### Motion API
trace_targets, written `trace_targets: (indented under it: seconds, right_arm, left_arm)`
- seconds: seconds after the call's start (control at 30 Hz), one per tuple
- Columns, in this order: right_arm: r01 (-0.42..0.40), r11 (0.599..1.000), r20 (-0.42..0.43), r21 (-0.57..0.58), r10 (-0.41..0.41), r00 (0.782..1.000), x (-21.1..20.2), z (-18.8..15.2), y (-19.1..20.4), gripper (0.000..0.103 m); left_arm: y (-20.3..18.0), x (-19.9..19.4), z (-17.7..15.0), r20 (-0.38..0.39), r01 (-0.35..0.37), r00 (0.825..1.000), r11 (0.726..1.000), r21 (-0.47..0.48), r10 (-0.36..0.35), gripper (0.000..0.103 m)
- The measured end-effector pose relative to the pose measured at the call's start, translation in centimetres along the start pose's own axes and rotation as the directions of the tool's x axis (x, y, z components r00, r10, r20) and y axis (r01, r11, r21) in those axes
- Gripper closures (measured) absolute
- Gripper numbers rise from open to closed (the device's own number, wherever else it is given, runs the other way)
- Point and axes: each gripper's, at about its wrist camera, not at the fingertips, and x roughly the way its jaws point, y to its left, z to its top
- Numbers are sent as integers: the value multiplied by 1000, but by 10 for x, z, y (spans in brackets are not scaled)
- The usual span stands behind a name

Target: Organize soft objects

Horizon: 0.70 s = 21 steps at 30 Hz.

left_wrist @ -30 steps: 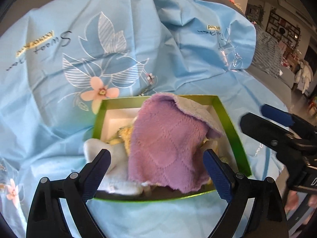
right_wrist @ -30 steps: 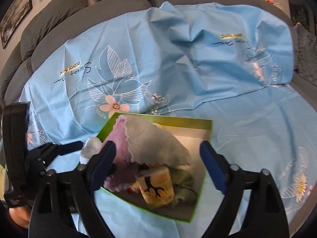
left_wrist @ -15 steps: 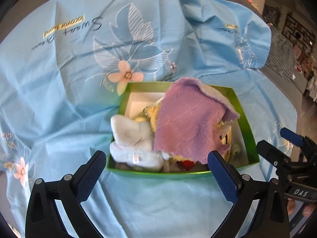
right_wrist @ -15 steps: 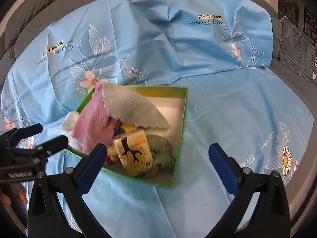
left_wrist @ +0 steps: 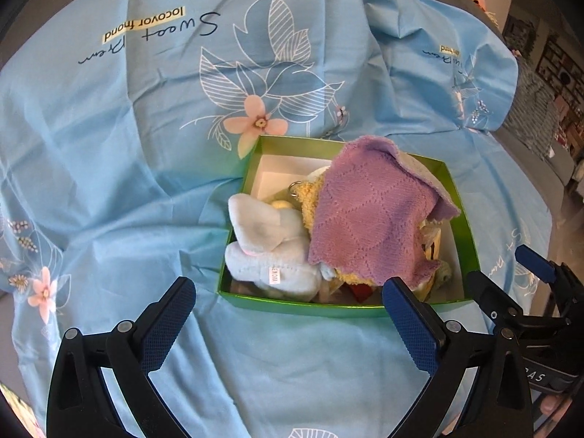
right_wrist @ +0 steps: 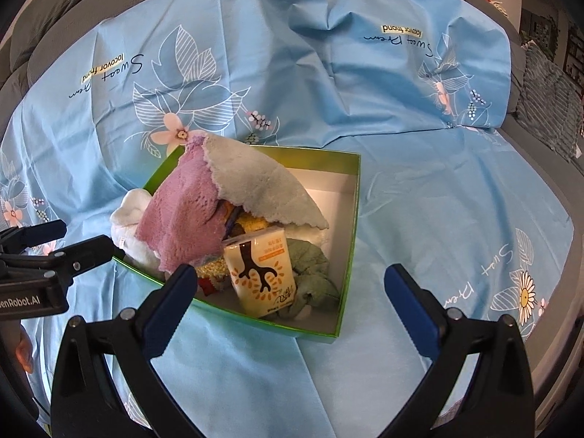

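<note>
both grippers point steeply down at the scene. the left gripper (left_wrist: 288,323) sits at the bottom of the left wrist view with its fingers (left_wrist: 168,323) spread wide and nothing between them; its jaws have just been opening. the right gripper (right_wrist: 288,303) sits at the bottom of the right wrist view, fingers (right_wrist: 410,301) likewise spread wide and empty, jaws also just opened further.

the green box (left_wrist: 255,301) rests on a light blue printed sheet (left_wrist: 109,153) that covers a grey sofa (right_wrist: 54,7). in the left wrist view the box lies centre right, just above the fingertips. inside it: a purple cloth (left_wrist: 368,219) with a grey underside draped over the pile, a pale blue plush toy (left_wrist: 270,252) at the box's left end, a yellow plush (left_wrist: 310,197) partly covered, a tissue pack (right_wrist: 261,273) standing upright and a green cloth (right_wrist: 314,273) beside it.

compared with one second ago, both grippers stand farther from the box: the fingertips then overlapped the box contents; they now frame its near edge only. the box contents lie as before.
</note>
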Motion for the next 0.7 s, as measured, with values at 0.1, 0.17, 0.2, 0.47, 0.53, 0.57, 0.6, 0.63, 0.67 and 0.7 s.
trace_targets:
  seconds: [0.1, 0.17, 0.2, 0.47, 0.53, 0.57, 0.6, 0.63, 0.67, 0.7]
  right_arm:
    - [1, 1000, -2, -6, -1, 1000, 2, 0, 2, 1]
    - [1, 1000, -5, -2, -1, 1000, 3, 0, 3, 1]
    - [0, 1000, -6, -2, 0, 1000, 4, 0, 3, 1]
    - [-3, 1000, -13, -13, 3, 1000, 6, 0, 6, 1]
    - [-3, 1000, -13, -14, 3, 1000, 6, 0, 6, 1]
    - [-3, 1000, -14, -13, 3, 1000, 6, 0, 6, 1]
    - [-2, 1000, -14, -13, 2, 1000, 6, 0, 6, 1]
    - [-3, 1000, -14, -14, 2, 1000, 6, 0, 5, 1]
    - [-3, 1000, -13, -13, 3, 1000, 6, 0, 5, 1]
    - [-3, 1000, -14, -13, 3, 1000, 6, 0, 5, 1]
  left_arm:
    - [3, 1, 0, -7, 4, 1000, 1000, -2, -4, 1]
    - [3, 2, 0, -8, -5, 1000, 1000, 4, 5, 1]
    - [3, 2, 0, -9, -5, 1000, 1000, 4, 5, 1]
    - [4, 7, -1, -20, -21, 1000, 1000, 3, 21, 1]
    - [4, 8, -1, -21, -21, 1000, 1000, 2, 21, 1]
    - [4, 9, -1, -23, -22, 999, 1000, 1, 22, 1]
    - [5, 9, -1, -23, -24, 999, 1000, 2, 25, 1]
    - [5, 9, -1, -23, -27, 999, 1000, 3, 27, 1]
    - [5, 9, -1, -21, -31, 999, 1000, 3, 31, 1]
    - [4, 9, -1, -19, -34, 999, 999, 3, 34, 1]
